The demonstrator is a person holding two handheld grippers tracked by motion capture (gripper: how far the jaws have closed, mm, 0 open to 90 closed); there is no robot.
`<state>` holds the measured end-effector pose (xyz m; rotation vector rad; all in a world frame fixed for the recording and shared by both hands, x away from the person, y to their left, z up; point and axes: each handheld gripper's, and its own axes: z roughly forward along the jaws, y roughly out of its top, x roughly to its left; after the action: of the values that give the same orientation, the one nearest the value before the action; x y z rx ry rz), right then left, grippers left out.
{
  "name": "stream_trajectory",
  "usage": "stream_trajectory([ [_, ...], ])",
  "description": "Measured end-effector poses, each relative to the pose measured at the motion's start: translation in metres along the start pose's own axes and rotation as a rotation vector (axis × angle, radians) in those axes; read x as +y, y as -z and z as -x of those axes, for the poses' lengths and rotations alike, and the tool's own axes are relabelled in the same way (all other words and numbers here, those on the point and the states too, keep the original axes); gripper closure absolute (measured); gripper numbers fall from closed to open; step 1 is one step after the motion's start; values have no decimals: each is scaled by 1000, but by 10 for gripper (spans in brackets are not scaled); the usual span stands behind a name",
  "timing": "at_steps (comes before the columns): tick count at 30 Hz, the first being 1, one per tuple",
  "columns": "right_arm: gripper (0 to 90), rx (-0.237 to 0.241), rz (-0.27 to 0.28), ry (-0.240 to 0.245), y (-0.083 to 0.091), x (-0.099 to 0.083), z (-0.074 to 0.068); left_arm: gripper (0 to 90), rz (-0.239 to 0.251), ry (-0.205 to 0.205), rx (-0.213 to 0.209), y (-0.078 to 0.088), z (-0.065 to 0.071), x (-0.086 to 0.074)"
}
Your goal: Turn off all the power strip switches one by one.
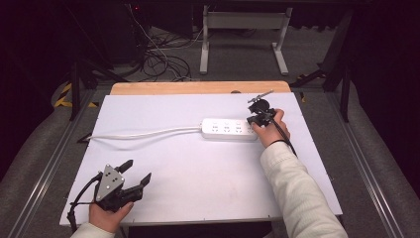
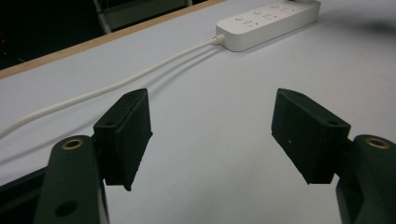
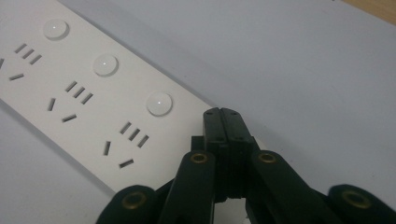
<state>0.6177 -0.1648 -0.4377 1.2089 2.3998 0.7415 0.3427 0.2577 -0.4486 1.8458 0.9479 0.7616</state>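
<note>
White worktop (image 1: 198,168) with a wooden far edge, set in a dark room; cables (image 1: 158,59) trail across the grey floor behind. My right tool (image 1: 256,120), jaws pressed together and holding nothing, sits over the near end of the white power strip (image 1: 228,129), beside its last round button (image 3: 159,103). My left tool (image 1: 136,173) rests wide open and empty, well apart at the near left corner.

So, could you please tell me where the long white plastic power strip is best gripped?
Probably across the narrow width of the long white plastic power strip, near its free end by the shut right gripper, coming from above: it lies flat, and its white cable leaves the opposite end.
</note>
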Motion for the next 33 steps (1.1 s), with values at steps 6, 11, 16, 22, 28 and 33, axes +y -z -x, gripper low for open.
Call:
stream_trajectory([
  [6, 900, -17, -7, 13, -2, 0, -2, 290, 1, 1, 2, 0, 1, 0],
  [11, 900, -36, -9, 19, -3, 0, -5, 286, 4, 3, 1, 0, 0, 0],
  [16, 900, -55, -14, 11, -3, 1, -8, 284, 6, 1, 2, 1, 1, 0],
  [22, 900, -49, -17, -7, -3, 1, -7, 283, 7, 4, 0, 1, 1, 0],
  [28, 900, -44, -17, -21, -3, 1, -6, 283, 7, -2, 3, 1, 1, 0],
  [33, 900, -49, -16, -26, -3, 1, -7, 283, 8, -7, 4, 1, 1, 0],
])
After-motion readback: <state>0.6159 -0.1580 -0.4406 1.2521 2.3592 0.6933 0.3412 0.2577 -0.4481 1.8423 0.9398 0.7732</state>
